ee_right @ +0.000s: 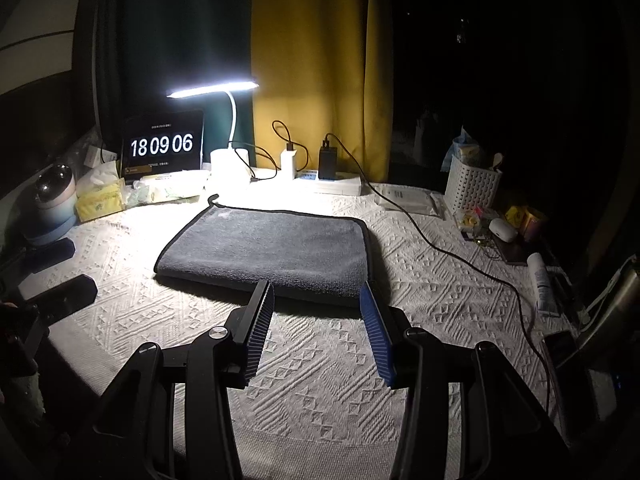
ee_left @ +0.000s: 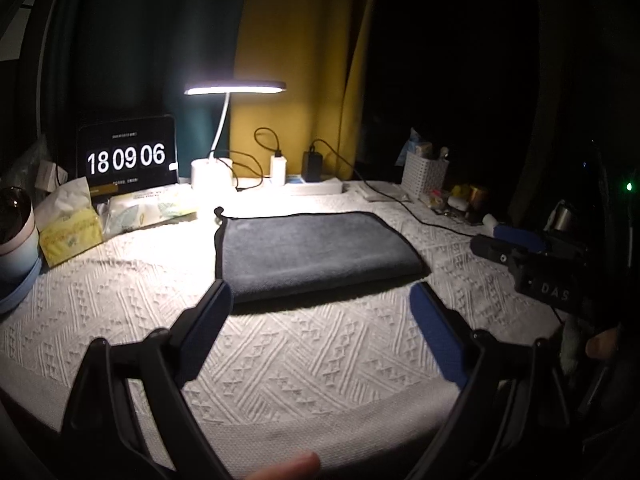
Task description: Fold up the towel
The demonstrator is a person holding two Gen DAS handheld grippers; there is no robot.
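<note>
Grey towel (ee_left: 316,254) folded, flat, mid-table

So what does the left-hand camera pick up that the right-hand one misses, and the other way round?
Only the left wrist view shows the right gripper from the side, off at the right edge. Only the right wrist view shows the white tube and the phone near the table's right edge. Both share the folded grey towel lying flat on the white tablecloth, the lit desk lamp, and the clock reading 18 09 06.
</note>
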